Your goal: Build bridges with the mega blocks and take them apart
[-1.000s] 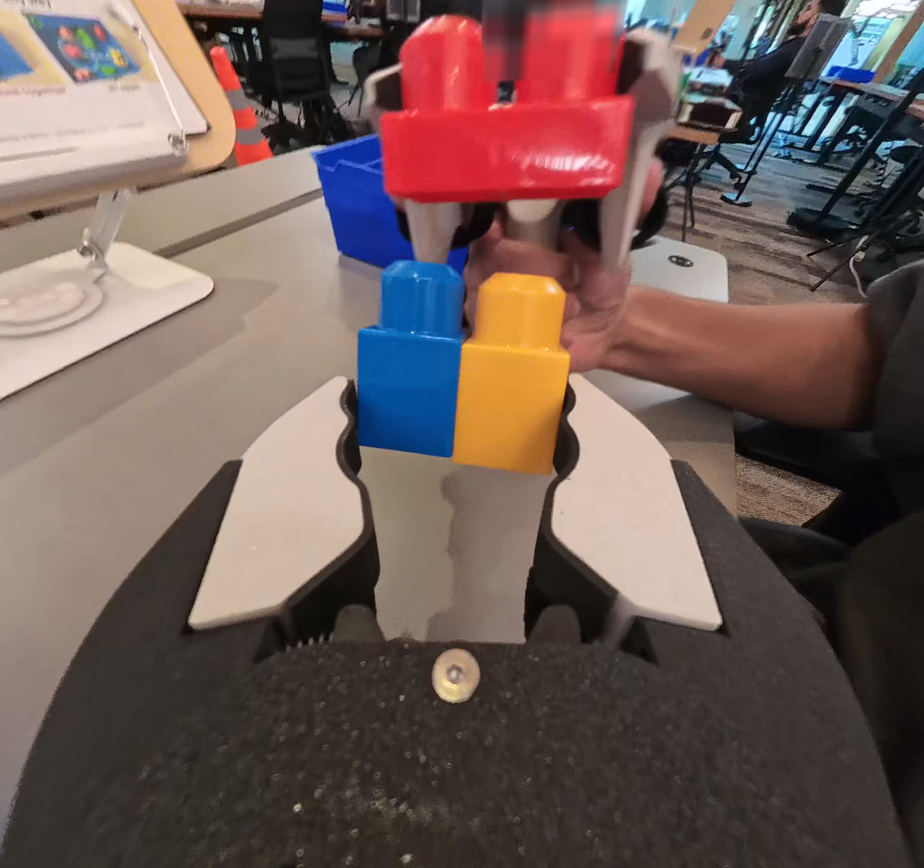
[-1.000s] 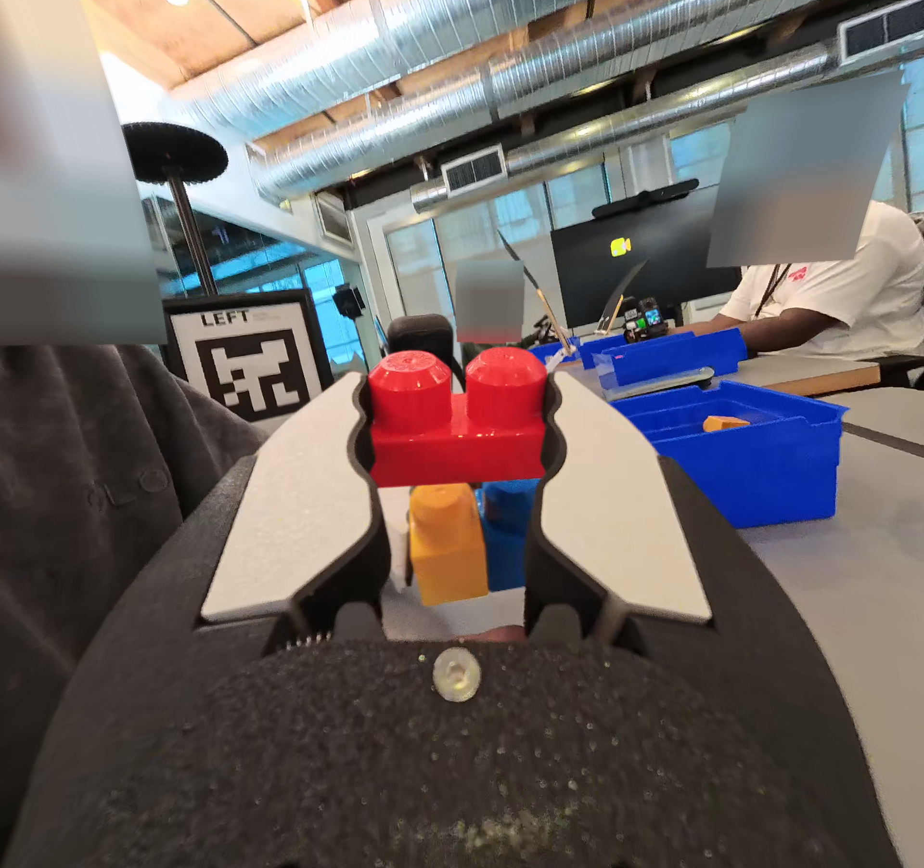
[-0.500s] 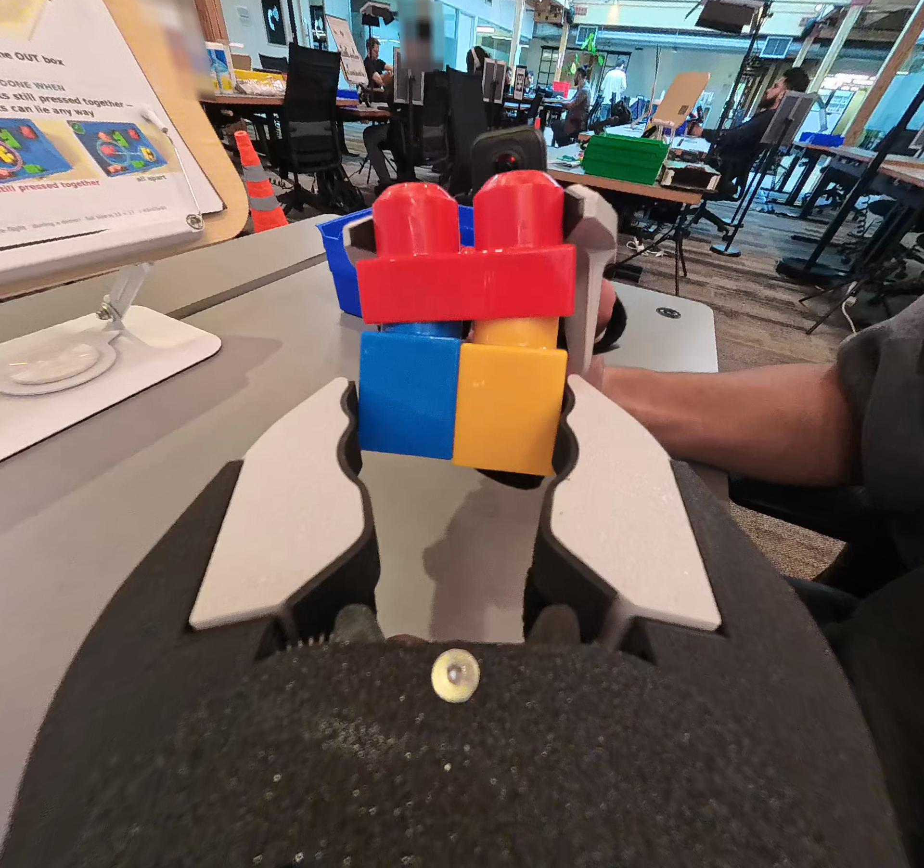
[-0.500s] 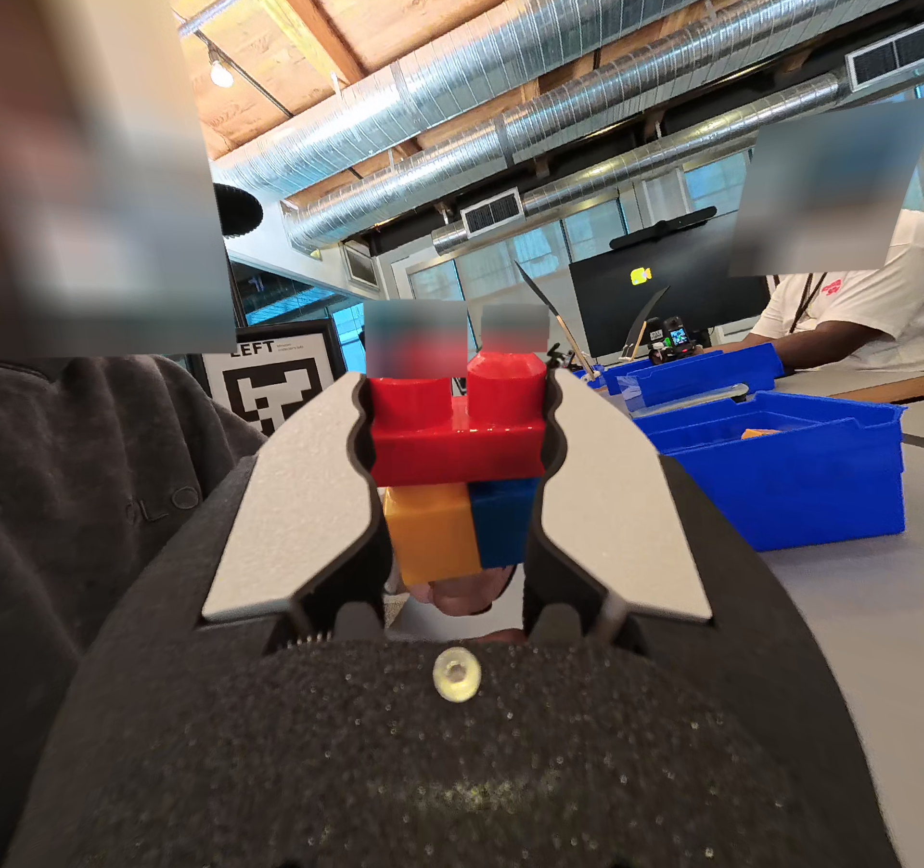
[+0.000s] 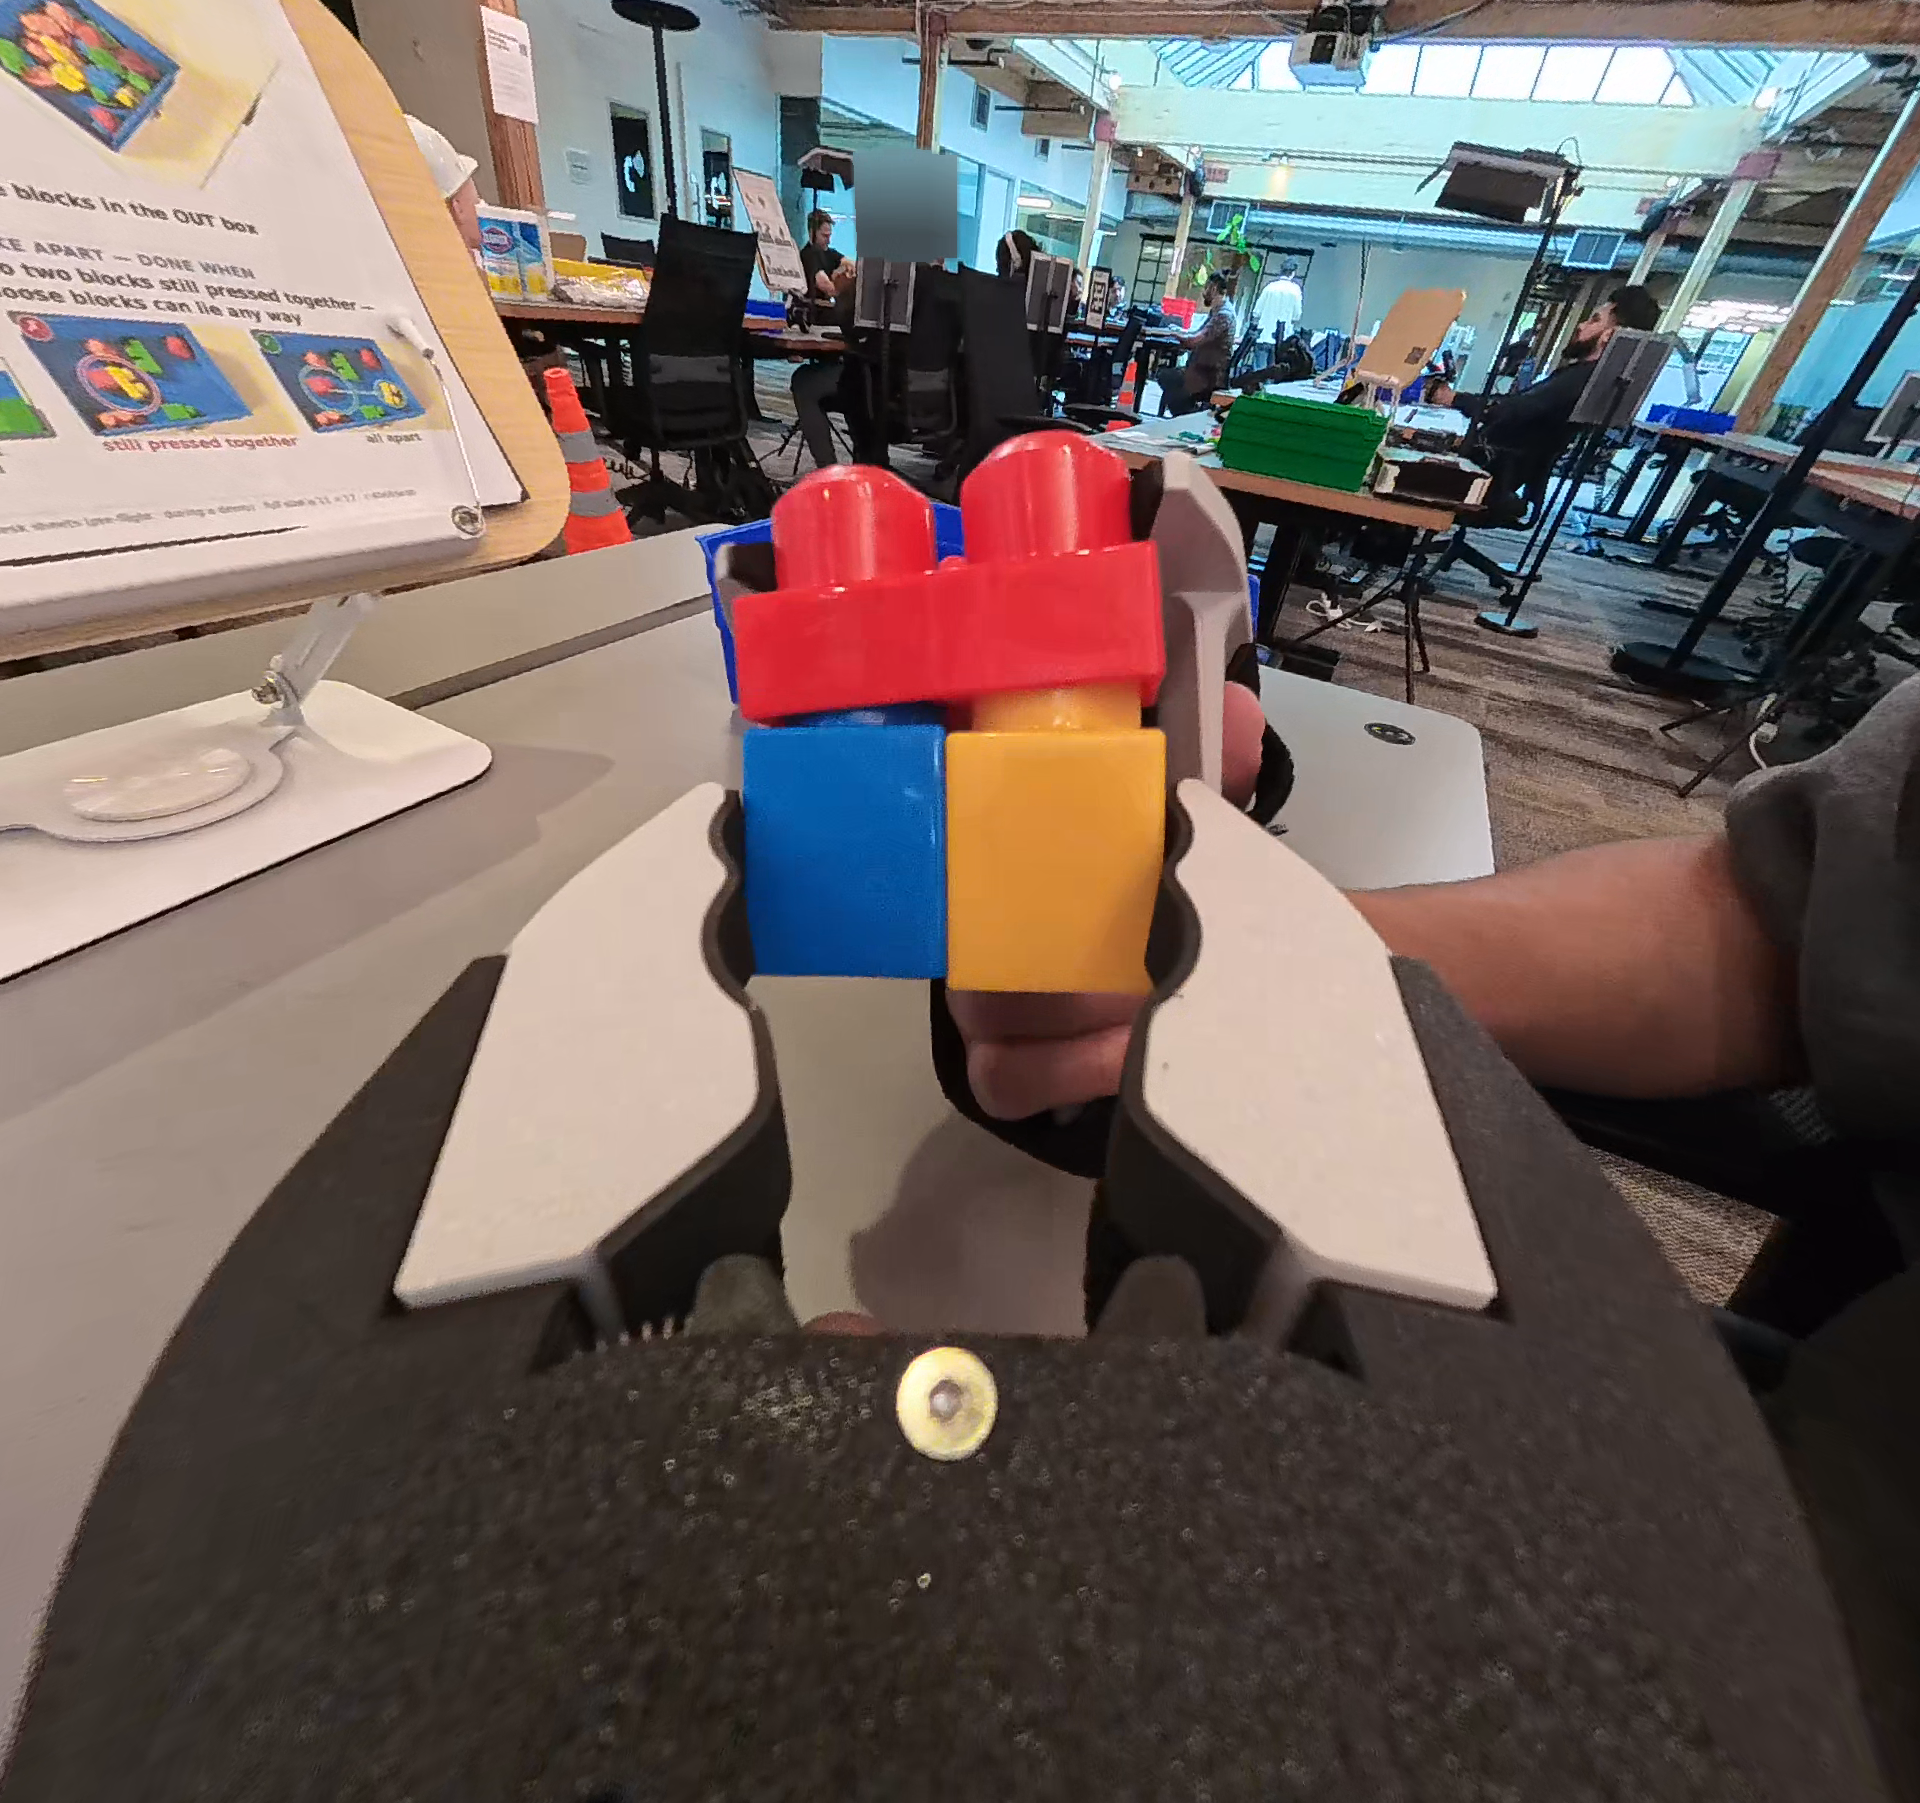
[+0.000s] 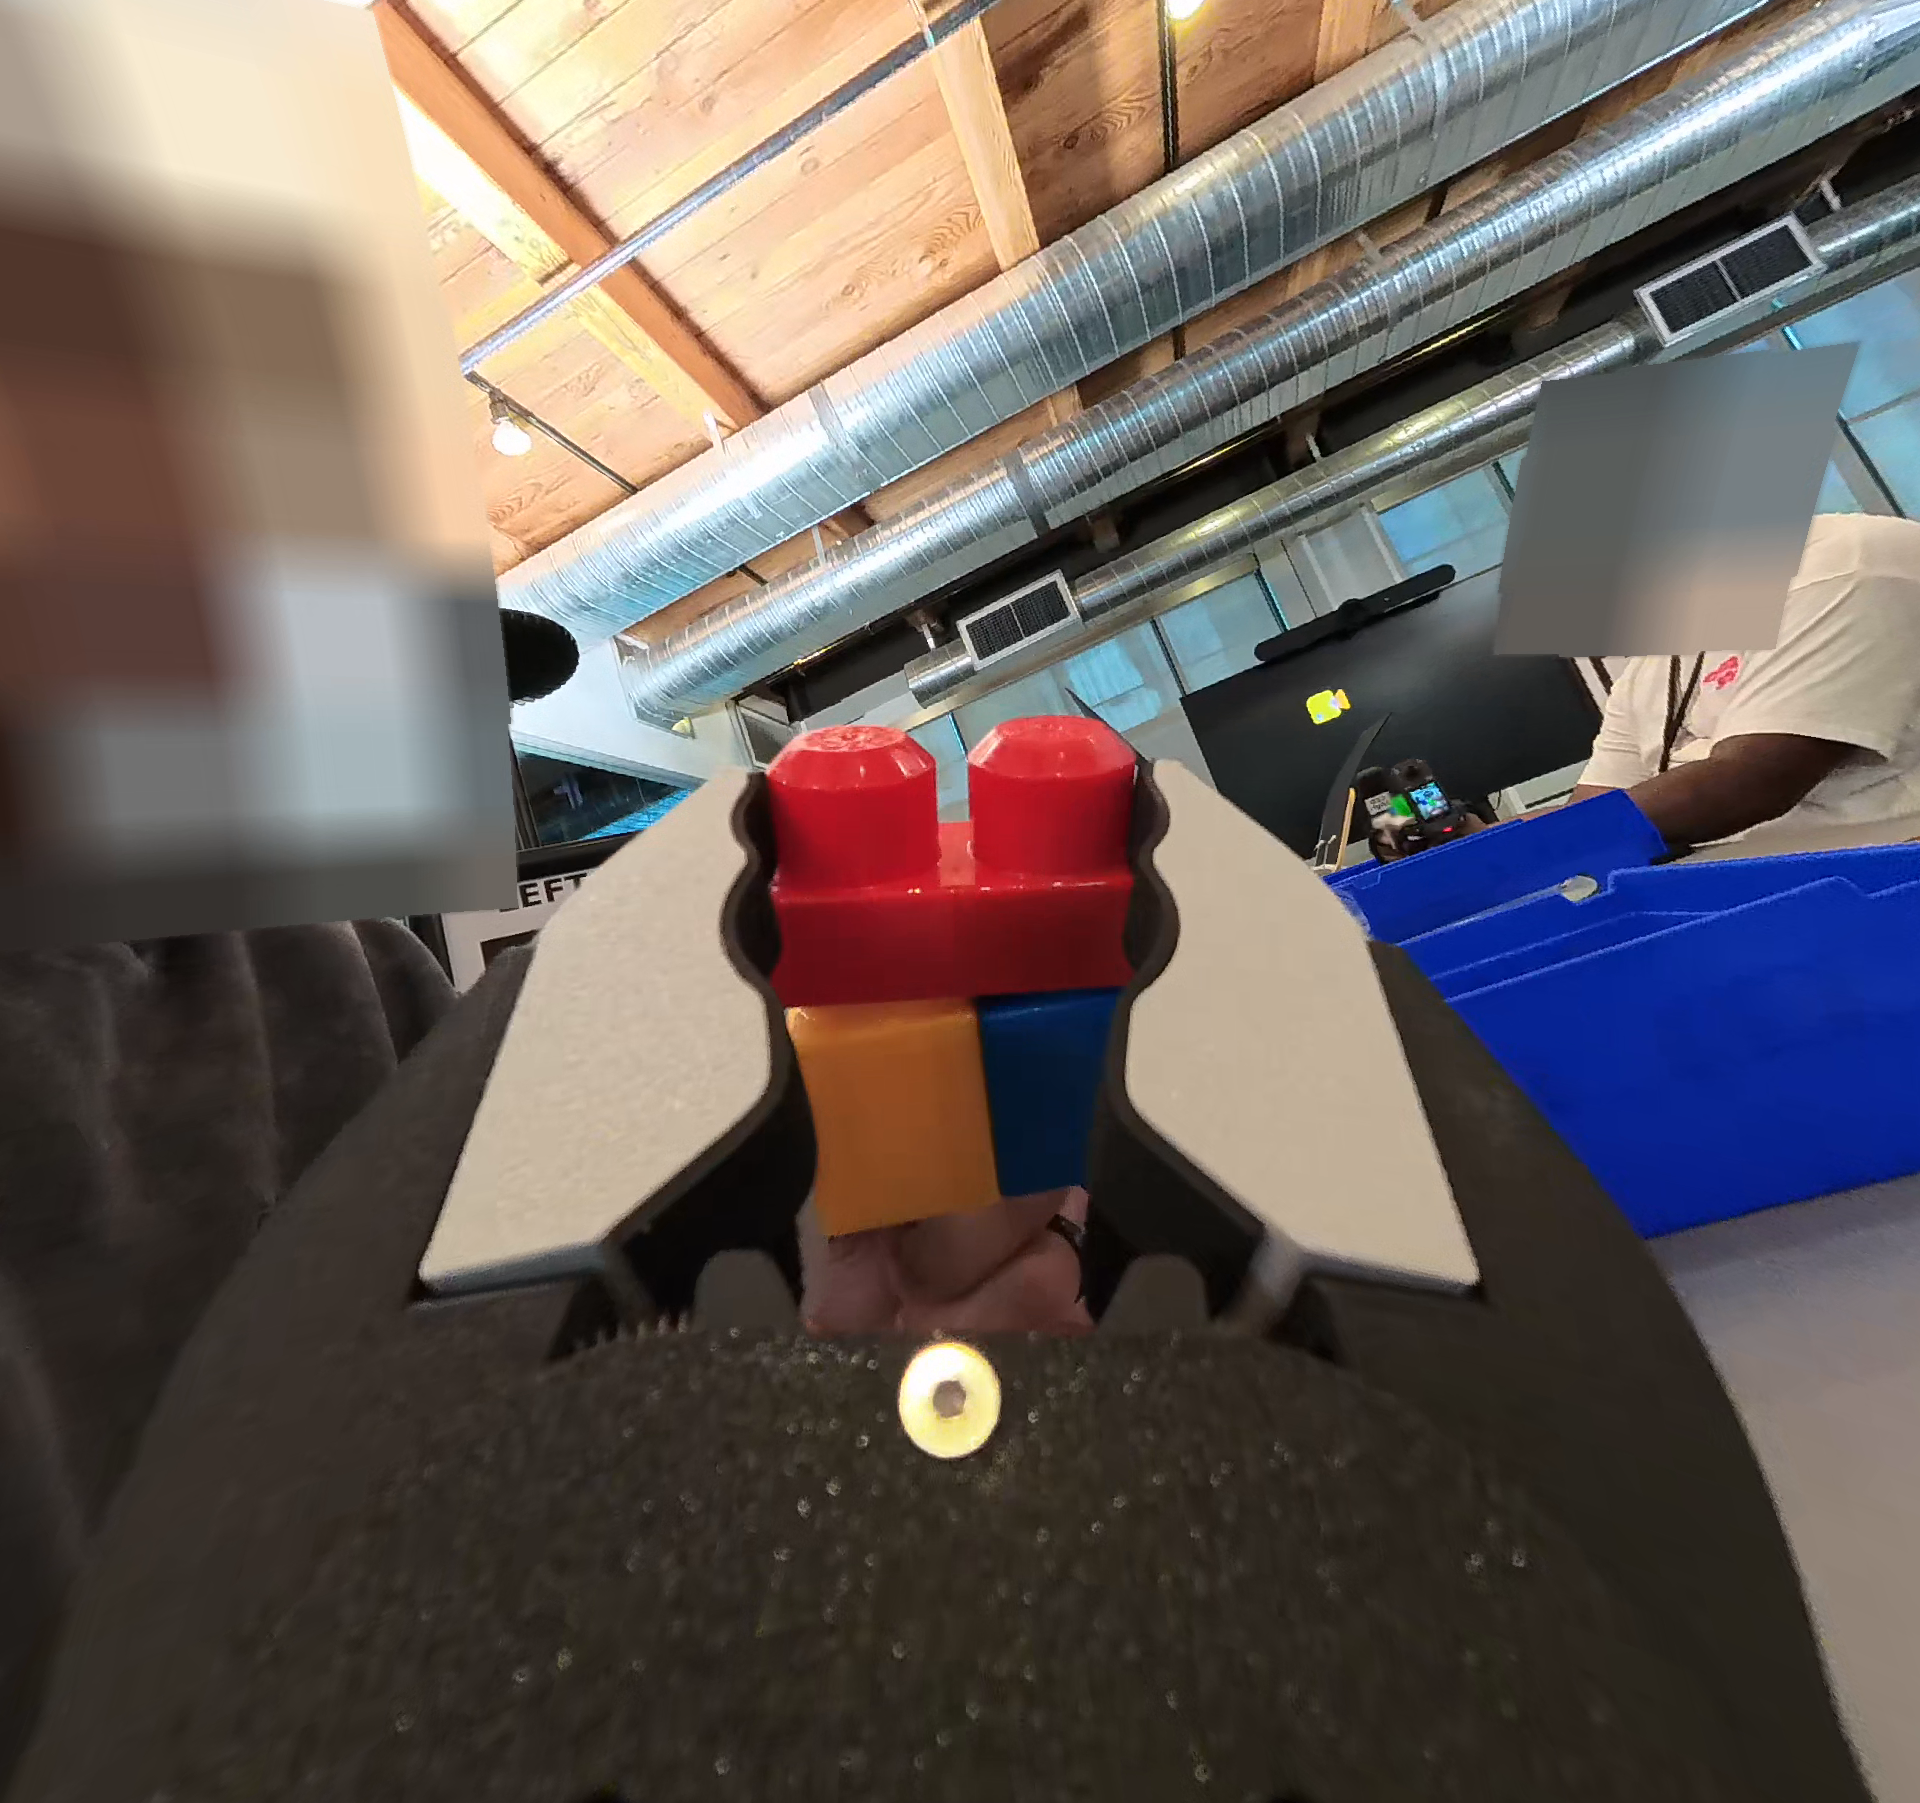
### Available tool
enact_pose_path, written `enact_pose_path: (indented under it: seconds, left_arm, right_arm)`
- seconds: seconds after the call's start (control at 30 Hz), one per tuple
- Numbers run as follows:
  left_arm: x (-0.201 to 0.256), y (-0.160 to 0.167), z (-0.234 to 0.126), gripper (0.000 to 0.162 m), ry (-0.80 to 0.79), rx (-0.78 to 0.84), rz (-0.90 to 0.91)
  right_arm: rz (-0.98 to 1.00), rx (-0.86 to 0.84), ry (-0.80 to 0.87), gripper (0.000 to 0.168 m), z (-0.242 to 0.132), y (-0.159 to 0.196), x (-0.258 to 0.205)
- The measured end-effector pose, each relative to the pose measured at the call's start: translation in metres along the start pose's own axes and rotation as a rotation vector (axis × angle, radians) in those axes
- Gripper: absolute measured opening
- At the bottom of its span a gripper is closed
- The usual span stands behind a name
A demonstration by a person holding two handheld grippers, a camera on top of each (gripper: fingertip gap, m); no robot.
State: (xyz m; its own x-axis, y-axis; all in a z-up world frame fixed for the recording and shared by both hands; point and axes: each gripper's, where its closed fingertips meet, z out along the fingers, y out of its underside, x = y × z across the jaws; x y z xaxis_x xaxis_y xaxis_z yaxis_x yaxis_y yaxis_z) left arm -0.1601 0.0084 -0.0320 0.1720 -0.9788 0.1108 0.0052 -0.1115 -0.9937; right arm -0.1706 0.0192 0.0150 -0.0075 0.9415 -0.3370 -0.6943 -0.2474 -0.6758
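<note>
Left claw around block pair

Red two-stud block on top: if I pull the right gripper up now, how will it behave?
Likely stiff: the red block keeps its shape in the right gripper. Its glossy plastic could slip. The orange block stud shows beneath it while the blue block side looks tighter, so it may tilt off.

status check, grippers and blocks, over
Left gripper shut on blue block and yellow block. Right gripper shut on red block, riding their studs, not fully seated. Nothing in the way.
</note>
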Motion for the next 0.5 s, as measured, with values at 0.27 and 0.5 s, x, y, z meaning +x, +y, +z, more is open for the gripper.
enact_pose_path:
  seconds: [0.27,0.5]
  left_arm:
    - [-0.007,0.004,0.0,0.074,-0.004,-0.03,-0.018]
    - [-0.028,0.009,-0.017,0.074,-0.118,-0.125,0.236]
  right_arm:
    - [0.026,-0.08,0.048,0.065,-0.003,0.002,0.011]
    - [-0.022,-0.312,0.197,0.072,-0.015,-0.011,0.022]
